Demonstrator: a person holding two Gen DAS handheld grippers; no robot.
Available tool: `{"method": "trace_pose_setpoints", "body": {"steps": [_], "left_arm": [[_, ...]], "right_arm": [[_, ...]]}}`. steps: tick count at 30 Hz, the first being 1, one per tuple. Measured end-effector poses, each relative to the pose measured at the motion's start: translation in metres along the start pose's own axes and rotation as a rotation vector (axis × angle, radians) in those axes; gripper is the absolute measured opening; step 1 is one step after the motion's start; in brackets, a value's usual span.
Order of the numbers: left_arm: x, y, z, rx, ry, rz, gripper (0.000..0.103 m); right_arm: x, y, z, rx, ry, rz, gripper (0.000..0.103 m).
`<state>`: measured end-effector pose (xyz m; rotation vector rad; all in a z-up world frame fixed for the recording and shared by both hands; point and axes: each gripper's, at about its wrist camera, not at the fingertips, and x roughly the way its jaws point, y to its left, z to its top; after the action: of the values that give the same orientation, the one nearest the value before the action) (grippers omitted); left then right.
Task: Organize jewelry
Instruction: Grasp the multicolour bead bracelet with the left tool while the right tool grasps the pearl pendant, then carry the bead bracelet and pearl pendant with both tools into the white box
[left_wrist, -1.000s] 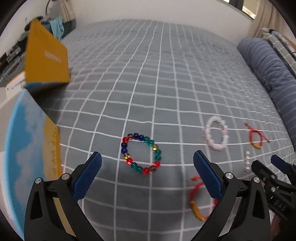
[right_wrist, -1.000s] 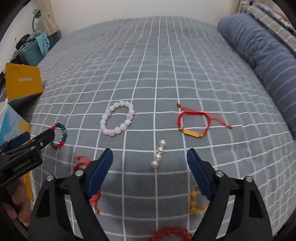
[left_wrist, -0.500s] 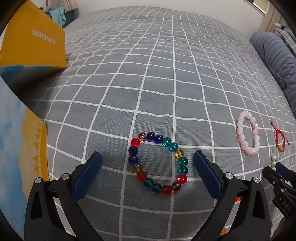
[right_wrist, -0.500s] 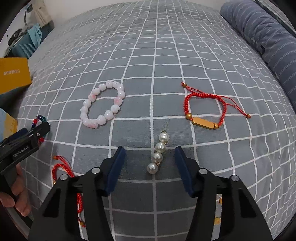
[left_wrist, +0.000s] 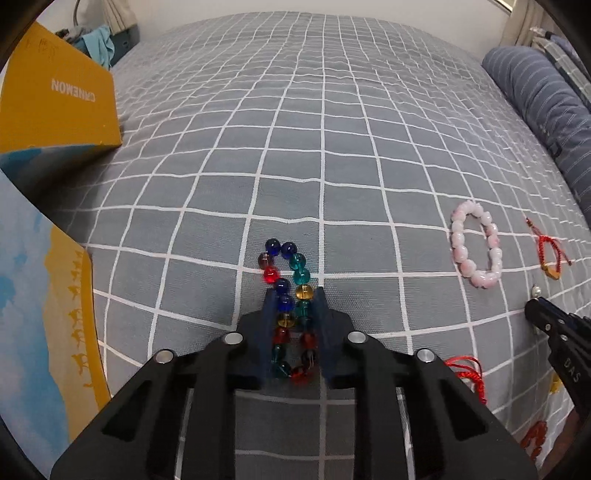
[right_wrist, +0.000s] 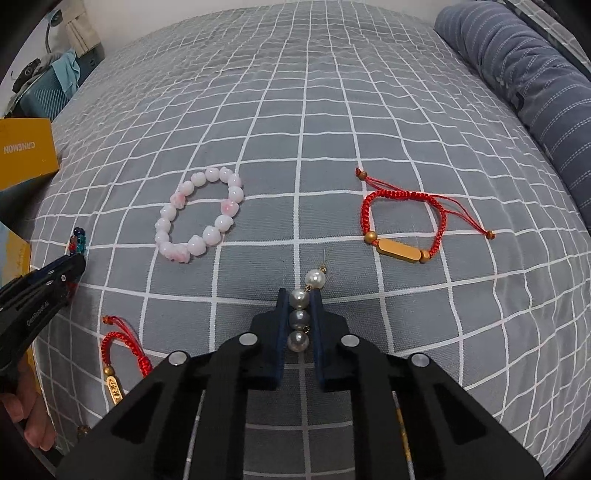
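On the grey checked bedsheet (left_wrist: 332, 129) my left gripper (left_wrist: 295, 295) points steeply down. Its jaws are closing on a multicoloured glass bead bracelet (left_wrist: 298, 261), squeezed into a narrow loop between the blue pads. The far end of the loop sticks out past the fingertips. My right gripper (right_wrist: 299, 295) is shut on a pearl drop earring (right_wrist: 315, 278); three pearls sit between its pads, and the top pearl and pin poke out in front. Both pieces still rest on the sheet.
A pink bead bracelet (right_wrist: 201, 218) and a red cord bracelet with a gold bar (right_wrist: 400, 221) lie beyond the right gripper. Another red cord bracelet (right_wrist: 122, 347) lies at lower left. A yellow box (left_wrist: 55, 103) and a blue-and-yellow box (left_wrist: 37, 314) stand at left, a striped pillow (right_wrist: 535, 74) at right.
Both grippers came down to the sheet and closed. The left pinched the round coloured bracelet into a narrow loop. The right closed around the pearl earring.
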<state>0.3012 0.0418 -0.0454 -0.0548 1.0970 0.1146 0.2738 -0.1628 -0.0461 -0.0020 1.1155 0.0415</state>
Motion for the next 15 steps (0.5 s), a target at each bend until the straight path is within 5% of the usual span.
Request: {"method": "trace_pose_setpoints", "body": {"steps": [9, 11, 15], "left_arm": [[-0.009, 0.002, -0.001, -0.008, -0.018, -0.025, 0.018], [-0.011, 0.002, -0.001, -0.006, -0.023, -0.027, 0.003], [-0.013, 0.003, -0.002, -0.008, -0.029, -0.025, 0.003]], "right_arm": [[-0.011, 0.001, -0.001, -0.001, -0.035, -0.004, 0.011], [-0.013, 0.002, -0.001, -0.004, -0.039, -0.004, 0.011], [-0.015, 0.004, -0.001, -0.007, -0.044, -0.003, 0.011]]}}
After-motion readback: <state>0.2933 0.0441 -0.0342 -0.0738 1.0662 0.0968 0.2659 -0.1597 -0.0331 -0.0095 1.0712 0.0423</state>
